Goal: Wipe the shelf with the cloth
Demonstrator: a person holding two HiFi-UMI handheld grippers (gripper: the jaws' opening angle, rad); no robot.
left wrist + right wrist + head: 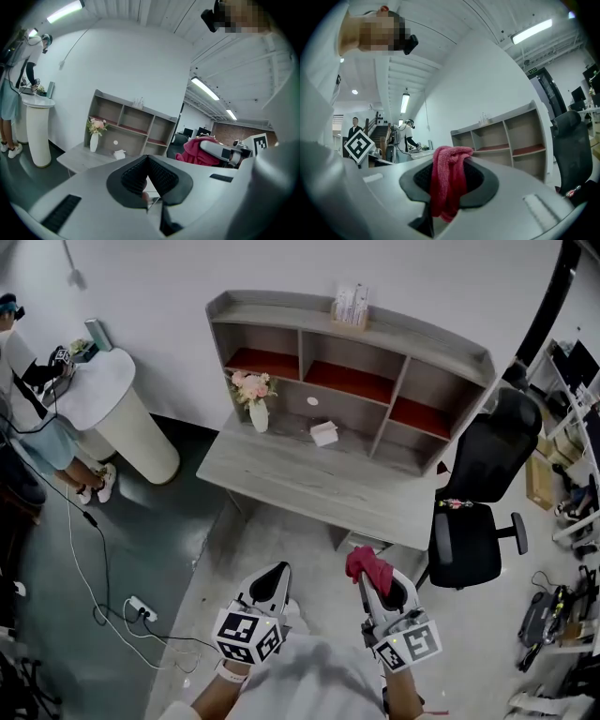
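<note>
Red cloth [448, 187] clamped in right tongs [451, 160], left tongs [148, 158] closed

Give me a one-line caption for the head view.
Right gripper clamps the red cloth, left gripper shut and empty, both short of the grey shelf unit.

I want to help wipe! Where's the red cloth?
The cloth is pinched in the right tool, bottom right of the head view, in front of the desk.
</note>
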